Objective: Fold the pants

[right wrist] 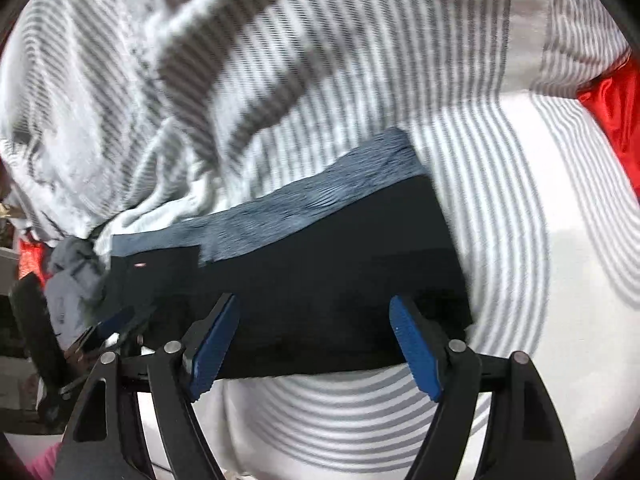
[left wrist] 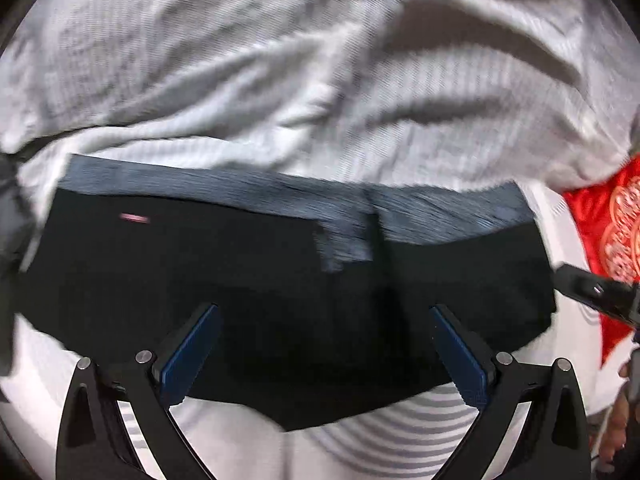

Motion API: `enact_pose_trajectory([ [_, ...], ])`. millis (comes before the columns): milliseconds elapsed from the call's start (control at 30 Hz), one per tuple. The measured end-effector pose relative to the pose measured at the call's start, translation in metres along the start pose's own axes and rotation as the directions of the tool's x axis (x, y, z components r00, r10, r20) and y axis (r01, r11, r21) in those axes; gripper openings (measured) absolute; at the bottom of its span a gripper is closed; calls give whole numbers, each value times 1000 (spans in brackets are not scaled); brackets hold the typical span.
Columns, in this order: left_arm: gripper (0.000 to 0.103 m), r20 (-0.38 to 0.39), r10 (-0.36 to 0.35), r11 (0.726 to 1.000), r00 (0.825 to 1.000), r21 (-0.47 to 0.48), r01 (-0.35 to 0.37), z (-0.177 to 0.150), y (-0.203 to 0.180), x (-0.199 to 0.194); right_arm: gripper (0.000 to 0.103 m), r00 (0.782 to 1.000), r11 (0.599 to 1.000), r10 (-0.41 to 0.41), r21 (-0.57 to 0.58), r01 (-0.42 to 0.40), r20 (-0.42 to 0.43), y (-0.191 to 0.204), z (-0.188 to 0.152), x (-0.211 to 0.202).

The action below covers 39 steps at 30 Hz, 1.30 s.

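The black pants (left wrist: 240,280) lie folded into a flat wide bundle on the bed, with the blue-grey waistband (left wrist: 240,188) along the far edge. My left gripper (left wrist: 323,309) hangs over the near half of the bundle, its blue pads wide apart and nothing pinched between them. In the right wrist view the same pants (right wrist: 320,248) show, and my right gripper (right wrist: 313,299) stands open just above their near edge, gripping nothing. The right gripper's black body (left wrist: 592,296) shows at the right rim of the left wrist view. The left gripper (right wrist: 112,328) is dimly seen at the left.
A white sheet with thin grey stripes (left wrist: 420,420) covers the bed under the pants. A crumpled striped blanket (left wrist: 280,60) is heaped right behind the waistband. Red patterned cloth (left wrist: 600,216) lies at the right. A grey garment (right wrist: 72,280) is bunched by the pants' left end.
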<state>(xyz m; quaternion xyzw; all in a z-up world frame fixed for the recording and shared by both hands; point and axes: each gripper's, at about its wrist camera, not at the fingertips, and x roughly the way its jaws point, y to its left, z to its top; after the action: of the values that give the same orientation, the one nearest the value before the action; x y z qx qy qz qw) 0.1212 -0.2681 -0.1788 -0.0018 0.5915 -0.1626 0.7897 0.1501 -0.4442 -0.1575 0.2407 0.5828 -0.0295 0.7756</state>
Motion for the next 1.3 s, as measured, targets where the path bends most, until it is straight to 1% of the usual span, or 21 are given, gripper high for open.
enact_pose_trajectory([
  [33, 92, -8, -20, 1000, 1000, 4, 20, 0, -5, 5, 78, 1000, 1000, 4, 3, -4, -7, -2, 3, 1],
  [67, 80, -27, -29, 1000, 999, 6, 29, 1, -12, 11, 78, 1000, 1000, 12, 4, -12, -11, -5, 4, 1],
  [167, 76, -51, -53, 998, 997, -25, 52, 3, -20, 25, 78, 999, 999, 16, -32, -17, -37, -6, 7, 6],
  [233, 54, -67, -62, 998, 996, -26, 61, 2, -23, 33, 78, 998, 998, 27, -51, -30, -56, -6, 11, 9],
  [267, 39, -84, -77, 997, 994, -21, 75, 0, -26, 39, 78, 998, 998, 36, -52, -39, -60, -12, 13, 4],
  [300, 30, -88, -89, 996, 992, -18, 88, -1, -29, 41, 78, 997, 997, 43, -56, -47, -65, -12, 17, 5],
  [467, 22, -34, -23, 999, 999, 49, 24, -13, -42, 35, 78, 988, 984, 105, -135, -120, -111, 7, 48, 10],
  [500, 16, -22, -17, 998, 1000, 53, 18, -15, -43, 32, 78, 986, 978, 112, -161, -131, -124, 15, 54, 13],
  [600, 16, 1, 11, 998, 1000, 65, -11, -23, -49, 25, 78, 973, 946, 121, -274, -173, -198, 52, 75, 28],
  [700, 16, 8, 23, 998, 1000, 52, -23, -28, -51, 25, 78, 958, 883, 76, -428, -194, -278, 102, 86, 53],
  [800, 16, 16, 23, 1000, 1000, 19, -23, -29, -49, 27, 74, 935, 796, -8, -568, -209, -356, 150, 85, 86],
  [867, 16, 21, 22, 1000, 1000, 2, -22, -30, -47, 27, 63, 916, 736, -82, -644, -211, -393, 174, 77, 108],
  [900, 16, 23, 21, 1000, 999, -7, -21, -31, -46, 27, 60, 905, 705, -124, -678, -209, -407, 182, 72, 120],
  [933, 16, 26, 20, 1000, 999, -17, -20, -31, -45, 27, 57, 888, 659, -177, -721, -214, -425, 193, 64, 135],
  [1000, 16, 29, 17, 999, 999, -34, -16, -32, -43, 27, 55, 862, 595, -253, -773, -220, -440, 200, 51, 153],
  [1067, 16, 31, 11, 998, 999, -56, -10, -33, -40, 28, 55, 841, 515, -340, -831, -208, -421, 206, 35, 170],
  [1133, 16, 30, 6, 997, 1000, -71, -4, -34, -38, 29, 54, 824, 476, -392, -857, -198, -408, 207, 27, 181],
  [1200, 16, 26, -3, 996, 1000, -87, 5, -33, -35, 28, 30, 820, 434, -448, -888, -150, -357, 206, 23, 188],
  [1233, 16, 26, -11, 995, 1000, -94, 13, -33, -34, 27, 16, 822, 434, -451, -890, -138, -347, 206, 25, 188],
  [1267, 16, 28, -17, 995, 999, -99, 20, -31, -32, 25, 0, 825, 468, -429, -872, -146, -368, 206, 31, 185],
  [1300, 16, 30, -24, 994, 999, -102, 26, -30, -31, 23, 0, 832, 483, -423, -866, -129, -359, 205, 37, 181],
])
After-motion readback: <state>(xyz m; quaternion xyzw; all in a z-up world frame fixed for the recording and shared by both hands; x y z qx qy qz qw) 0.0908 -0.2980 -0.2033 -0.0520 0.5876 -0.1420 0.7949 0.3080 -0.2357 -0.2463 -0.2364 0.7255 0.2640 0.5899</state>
